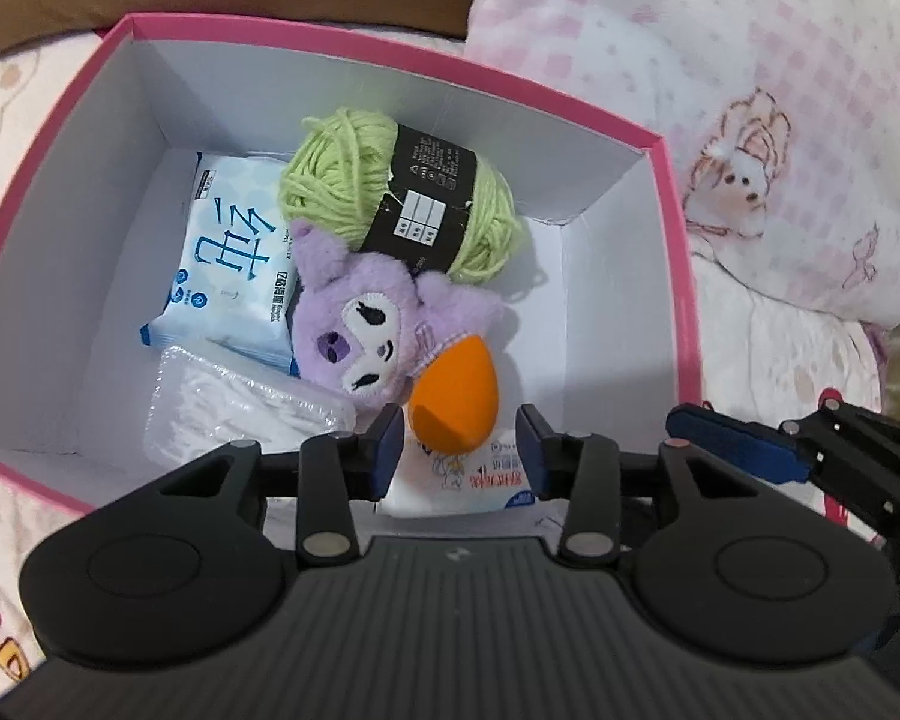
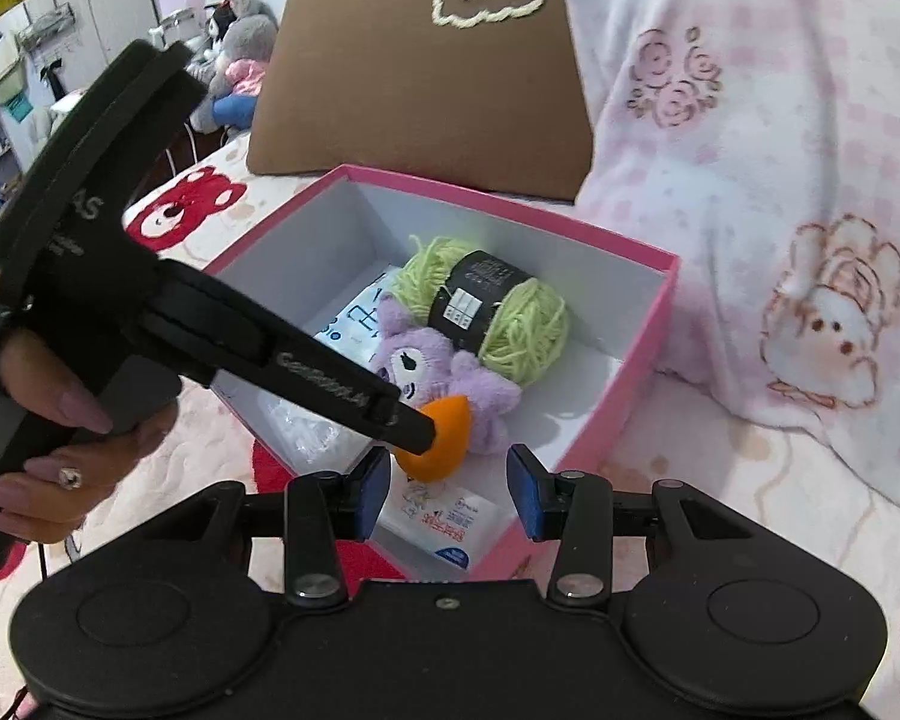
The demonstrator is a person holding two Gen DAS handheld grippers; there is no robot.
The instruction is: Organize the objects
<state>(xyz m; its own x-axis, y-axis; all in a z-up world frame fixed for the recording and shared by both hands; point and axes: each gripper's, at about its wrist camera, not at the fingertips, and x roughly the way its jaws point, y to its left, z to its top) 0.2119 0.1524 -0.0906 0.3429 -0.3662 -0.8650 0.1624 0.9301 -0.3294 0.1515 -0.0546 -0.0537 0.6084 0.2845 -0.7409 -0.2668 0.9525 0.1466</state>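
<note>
A pink box (image 1: 669,222) with a white inside holds green yarn (image 1: 330,180), a purple plush (image 1: 354,324), a blue wipes pack (image 1: 228,264), a clear plastic pack (image 1: 222,414), a small tissue pack (image 1: 474,480) and an orange egg-shaped sponge (image 1: 456,396). My left gripper (image 1: 459,450) is open over the box with the sponge between its pads, apparently untouched. In the right wrist view the left gripper (image 2: 417,429) reaches over the sponge (image 2: 444,444). My right gripper (image 2: 447,489) is open and empty above the box's near rim (image 2: 630,372).
The box sits on a patterned bedsheet (image 2: 750,480). A pink fleece blanket (image 2: 750,180) lies heaped to the right. A brown cushion (image 2: 420,90) stands behind the box. Shelves and plush toys (image 2: 234,60) are far left.
</note>
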